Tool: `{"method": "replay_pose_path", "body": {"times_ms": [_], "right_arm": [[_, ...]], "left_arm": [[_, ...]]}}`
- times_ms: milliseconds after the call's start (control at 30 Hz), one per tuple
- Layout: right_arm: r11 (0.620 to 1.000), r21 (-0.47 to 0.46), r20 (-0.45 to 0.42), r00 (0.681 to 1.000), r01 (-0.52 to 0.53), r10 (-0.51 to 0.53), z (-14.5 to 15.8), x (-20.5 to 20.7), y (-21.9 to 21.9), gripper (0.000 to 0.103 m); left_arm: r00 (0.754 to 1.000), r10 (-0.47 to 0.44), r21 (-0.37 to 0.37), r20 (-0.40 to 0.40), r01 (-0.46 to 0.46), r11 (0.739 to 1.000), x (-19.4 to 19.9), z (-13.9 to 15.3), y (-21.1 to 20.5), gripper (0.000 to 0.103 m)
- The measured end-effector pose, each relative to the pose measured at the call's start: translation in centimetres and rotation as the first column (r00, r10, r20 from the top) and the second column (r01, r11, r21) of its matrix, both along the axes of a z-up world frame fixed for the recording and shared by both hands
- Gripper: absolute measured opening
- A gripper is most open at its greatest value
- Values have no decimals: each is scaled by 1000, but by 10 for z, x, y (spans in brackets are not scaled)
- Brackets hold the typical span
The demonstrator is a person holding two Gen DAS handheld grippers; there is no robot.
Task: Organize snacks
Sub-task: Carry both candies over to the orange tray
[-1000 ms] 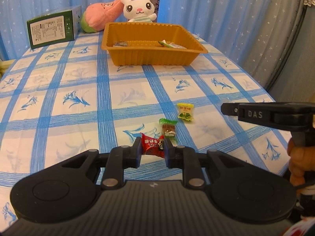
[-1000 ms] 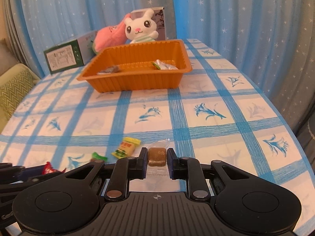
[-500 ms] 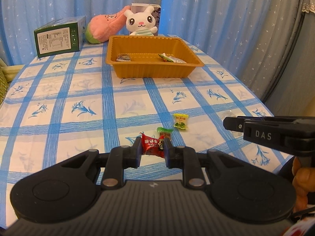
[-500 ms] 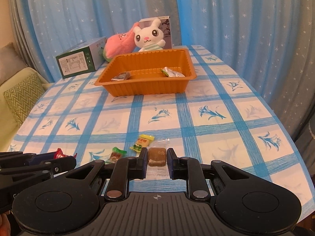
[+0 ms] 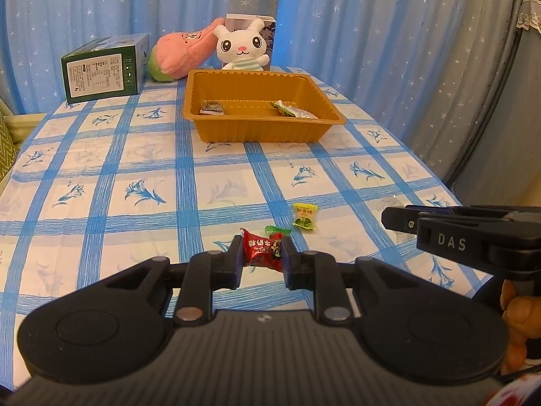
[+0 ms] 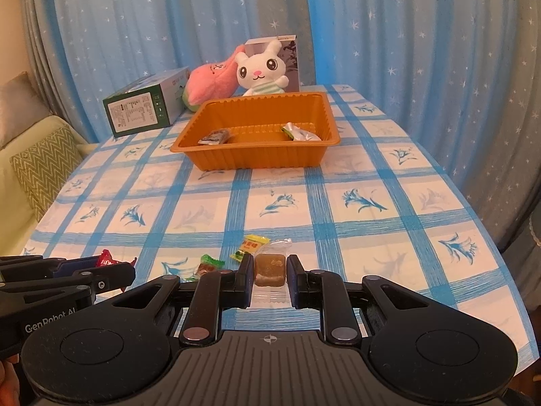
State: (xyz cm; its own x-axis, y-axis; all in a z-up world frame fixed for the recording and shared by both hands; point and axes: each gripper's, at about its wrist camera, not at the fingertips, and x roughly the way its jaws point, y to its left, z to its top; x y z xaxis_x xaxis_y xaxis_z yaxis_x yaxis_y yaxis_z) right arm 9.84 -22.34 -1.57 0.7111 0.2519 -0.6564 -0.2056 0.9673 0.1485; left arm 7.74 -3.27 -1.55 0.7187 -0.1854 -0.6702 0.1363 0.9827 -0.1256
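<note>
Left claw (image 5: 260, 253) angled downward, grasping red candy (image 5: 263, 249); right claw (image 6: 269, 272) likewise, grasping brown candy (image 6: 269, 269).

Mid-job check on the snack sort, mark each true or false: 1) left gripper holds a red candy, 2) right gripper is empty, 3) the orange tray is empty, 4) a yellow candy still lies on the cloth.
1. True: the left gripper is shut on the red candy.
2. False: the right gripper is shut on a brown candy in clear wrap.
3. False: the orange tray holds two snacks, a dark packet and a silver-green packet.
4. True: the yellow candy lies on the tablecloth, beside a green-wrapped candy.
</note>
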Motion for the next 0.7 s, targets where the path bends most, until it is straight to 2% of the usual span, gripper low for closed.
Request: {"method": "replay_pose_path", "body": {"times_ms": [700], "right_arm": [[1000,2,-3,1000,12,-12,2,8,-10,21]], "left_arm": [[1000,-6,-12,3,6,1000,12,3,-6,20]]}}
